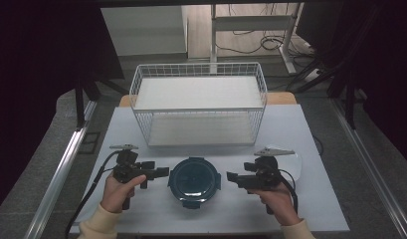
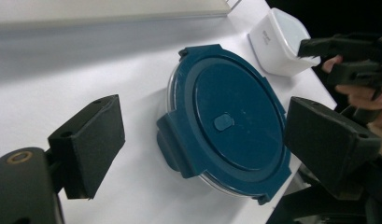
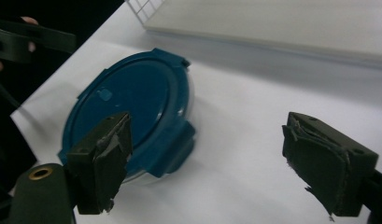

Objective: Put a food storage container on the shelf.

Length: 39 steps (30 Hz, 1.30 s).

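Near the front edge of the white table [image 1: 310, 199], the left gripper [image 1: 163, 173] is hovering just left of the round clear container with a dark blue clip-on lid [image 1: 194, 180], jaws standing wide with nothing between them. Opposite, the right gripper [image 1: 232, 176] is pointing at the container from its right side, jaws likewise gaping and holding nothing. Neither is touching the lid. Container is sitting centred between both hands. Behind the right hand, a white square plastic tub [image 2: 281, 42] is resting. Farther back, a white wire basket [image 1: 198, 103] is standing across the table.
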{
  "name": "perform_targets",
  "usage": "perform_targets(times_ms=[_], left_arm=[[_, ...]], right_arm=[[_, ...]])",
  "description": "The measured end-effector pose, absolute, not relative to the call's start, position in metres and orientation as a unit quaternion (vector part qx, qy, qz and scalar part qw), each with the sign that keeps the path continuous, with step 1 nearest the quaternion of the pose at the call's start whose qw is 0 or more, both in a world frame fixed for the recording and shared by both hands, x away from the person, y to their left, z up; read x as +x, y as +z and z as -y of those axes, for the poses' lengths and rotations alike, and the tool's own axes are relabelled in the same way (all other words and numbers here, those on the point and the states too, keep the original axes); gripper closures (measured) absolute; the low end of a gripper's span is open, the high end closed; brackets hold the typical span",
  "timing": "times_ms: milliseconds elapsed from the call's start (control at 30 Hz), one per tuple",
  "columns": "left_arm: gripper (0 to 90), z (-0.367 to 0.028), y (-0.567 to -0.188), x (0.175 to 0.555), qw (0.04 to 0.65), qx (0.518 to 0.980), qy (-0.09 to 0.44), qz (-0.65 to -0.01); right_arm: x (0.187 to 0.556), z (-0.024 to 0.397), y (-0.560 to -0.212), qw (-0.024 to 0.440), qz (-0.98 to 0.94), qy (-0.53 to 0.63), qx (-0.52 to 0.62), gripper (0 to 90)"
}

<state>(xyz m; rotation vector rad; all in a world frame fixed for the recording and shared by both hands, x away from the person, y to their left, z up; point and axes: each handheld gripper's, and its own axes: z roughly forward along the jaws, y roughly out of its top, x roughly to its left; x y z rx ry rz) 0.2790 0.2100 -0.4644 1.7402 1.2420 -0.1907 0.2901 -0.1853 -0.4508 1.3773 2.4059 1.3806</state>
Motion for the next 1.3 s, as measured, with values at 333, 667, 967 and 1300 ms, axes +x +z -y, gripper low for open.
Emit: perform_targets(times_ms=[333, 667, 967, 1300], left_arm=[[13.8, -0.203, -0.481, 0.280, 0.478, 0.703, -0.121, -0.512], [13.6, -0.202, -0.499, 0.287, 0.482, 0.681, -0.154, -0.529], [13.9, -0.196, -0.513, 0.293, 0.477, 0.671, -0.188, -0.535], [19.4, -0.187, -0.527, 0.294, 0.466, 0.670, -0.228, -0.531]], right_arm=[[0.287, 0.165, -0.465, -0.026, -0.770, 0.439, 0.461, 12.6], [0.291, 0.147, -0.485, -0.072, -0.761, 0.426, 0.484, 10.8], [0.295, 0.132, -0.498, -0.103, -0.750, 0.422, 0.498, 11.6], [0.295, 0.127, -0.509, -0.124, -0.737, 0.419, 0.515, 13.1]])
